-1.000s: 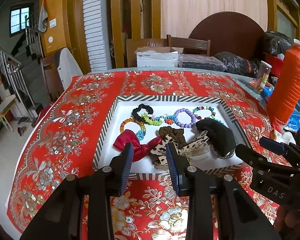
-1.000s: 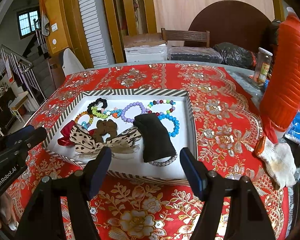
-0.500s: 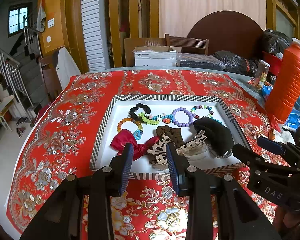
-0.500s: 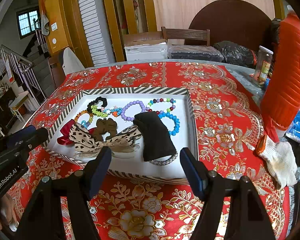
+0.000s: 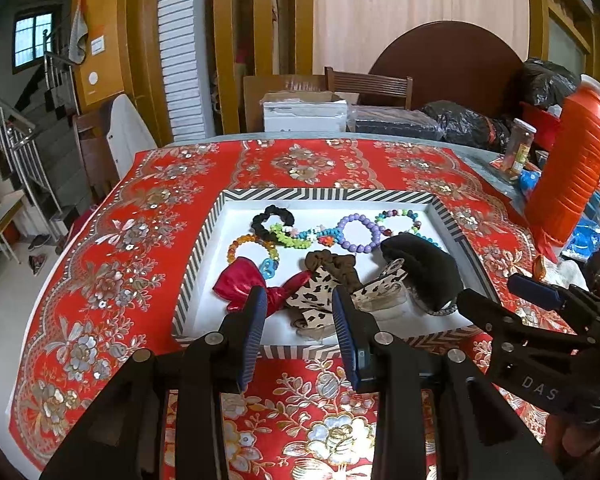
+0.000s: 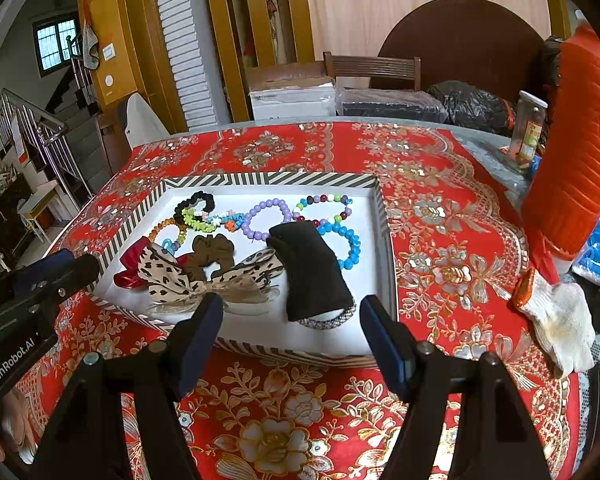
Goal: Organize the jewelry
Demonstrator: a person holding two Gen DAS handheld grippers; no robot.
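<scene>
Jewelry lies heaped in the striped tray [image 6: 383,216] just beyond both my grippers, and neither touches any of it. My right gripper [image 6: 291,330] hangs over the near rim with its jaws spread wide and nothing between them; straight ahead of it sits the black velvet bracelet roll [image 6: 310,270], its long axis running near to far and leaning a little left at the far end (a grey braided bracelet [image 6: 328,320] loops its near end). My left gripper [image 5: 298,320] is parted more narrowly, also empty, and looks onto the red satin bow [image 5: 246,282] and the leopard-print bow [image 5: 316,296] at the tray's near left.

For the roll, my right hand is plainly the nearer one, and I judge its jaws would need to close across the roll's short width, from left and right. The beaded bracelets, the purple bead bracelet [image 6: 268,218] among them, lie farther back, toward the far rim.
</scene>
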